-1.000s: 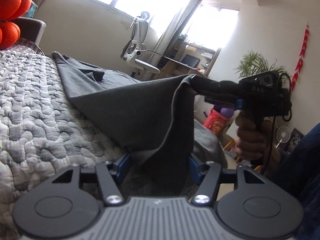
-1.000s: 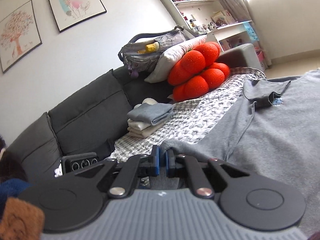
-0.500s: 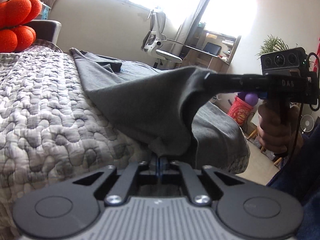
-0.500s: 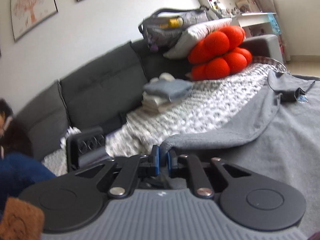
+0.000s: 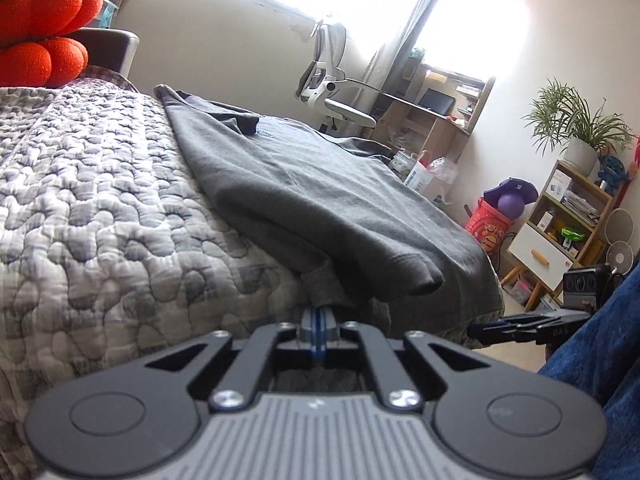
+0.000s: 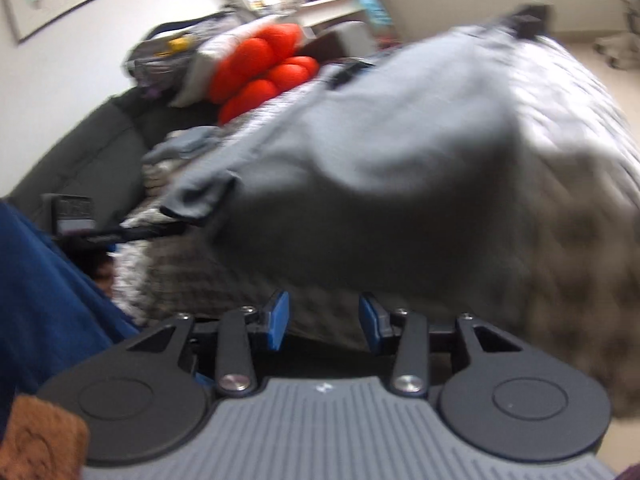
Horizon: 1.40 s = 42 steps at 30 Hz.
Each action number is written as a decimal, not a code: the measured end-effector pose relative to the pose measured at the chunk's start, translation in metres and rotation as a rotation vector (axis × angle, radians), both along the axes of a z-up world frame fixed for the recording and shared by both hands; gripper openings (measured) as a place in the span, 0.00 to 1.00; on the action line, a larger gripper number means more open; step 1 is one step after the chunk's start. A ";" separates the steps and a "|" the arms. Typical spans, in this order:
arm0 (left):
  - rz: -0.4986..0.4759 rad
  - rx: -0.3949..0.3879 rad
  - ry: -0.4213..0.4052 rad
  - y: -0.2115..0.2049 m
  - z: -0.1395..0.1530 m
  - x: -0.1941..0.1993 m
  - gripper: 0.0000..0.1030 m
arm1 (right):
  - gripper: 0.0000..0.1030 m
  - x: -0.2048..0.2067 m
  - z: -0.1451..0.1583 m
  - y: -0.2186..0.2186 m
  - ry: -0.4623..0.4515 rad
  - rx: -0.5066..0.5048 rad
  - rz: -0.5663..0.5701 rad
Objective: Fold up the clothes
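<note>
- Over on the left, an orange cushion (image 5: 40, 32) made of round puffy lobes sits at the far end of the sofa, with the grey quilted blanket (image 5: 80, 200) spread out below it.
- Next along, the dark grey t-shirt (image 5: 320, 184) lies on that blanket, one side folded over onto itself so there's a doubled layer along the near edge, and the hem hangs a bit over the edge of the seat.
- Left gripper (image 5: 319, 322) is down at that near edge, its blue-padded fingers squeezed together on a bit of the shirt's lower layer.
- Right gripper (image 6: 323, 322) has its blue pads (image 6: 276, 320) spread well apart with nothing between them. It sits just below and in front of the shirt, not touching it as far as I can see. That view is pretty smeared, so don't ask me for fine detail.
- In the left camera you can spot the right gripper's black body poking in low on the right, next to a blue sleeve (image 5: 600, 340).
- Far right of the room: a white office chair (image 5: 332, 80) by the window, a potted plant (image 5: 576, 128) on a wooden shelf unit (image 5: 560, 224).
</note>
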<state>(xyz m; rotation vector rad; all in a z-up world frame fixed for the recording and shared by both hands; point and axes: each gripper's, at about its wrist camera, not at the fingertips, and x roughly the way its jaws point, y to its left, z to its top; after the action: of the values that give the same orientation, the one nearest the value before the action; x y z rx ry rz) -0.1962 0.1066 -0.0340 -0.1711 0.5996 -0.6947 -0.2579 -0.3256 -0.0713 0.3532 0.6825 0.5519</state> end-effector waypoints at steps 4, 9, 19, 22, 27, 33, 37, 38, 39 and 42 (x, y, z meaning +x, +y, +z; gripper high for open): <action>0.019 0.035 -0.026 0.008 0.011 -0.010 0.11 | 0.42 -0.006 -0.008 -0.016 -0.023 -0.007 -0.120; 0.028 -0.011 -0.049 0.021 0.031 -0.023 0.40 | 0.42 -0.015 0.002 -0.030 -0.091 -0.107 -0.185; -0.056 0.065 0.038 -0.041 0.041 0.010 0.74 | 0.24 -0.011 0.005 -0.017 -0.199 -0.219 -0.200; -0.059 0.112 0.097 -0.061 0.037 0.027 0.48 | 0.13 -0.011 0.010 -0.018 -0.212 -0.191 -0.215; -0.008 0.166 0.124 -0.068 0.040 0.035 0.07 | 0.08 -0.011 0.025 -0.026 -0.209 -0.104 -0.233; 0.146 0.038 0.101 -0.023 0.081 0.041 0.07 | 0.08 0.004 0.056 -0.054 -0.136 0.127 -0.267; 0.245 -0.006 0.154 -0.010 0.088 0.071 0.07 | 0.08 0.048 0.075 -0.061 -0.042 0.210 -0.296; 0.261 -0.014 0.169 -0.010 0.086 0.079 0.07 | 0.08 0.057 0.079 -0.060 -0.037 0.188 -0.312; 0.274 -0.023 0.182 -0.009 0.083 0.086 0.07 | 0.09 0.064 0.081 -0.058 -0.041 0.141 -0.339; 0.297 -0.057 0.223 -0.002 0.070 0.095 0.07 | 0.17 0.071 0.081 -0.055 -0.068 0.069 -0.394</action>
<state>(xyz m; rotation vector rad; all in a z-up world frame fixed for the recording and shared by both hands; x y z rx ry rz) -0.1007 0.1047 0.0355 -0.3858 0.7497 -0.4066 -0.1864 -0.3805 0.0100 0.5172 0.5116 0.2115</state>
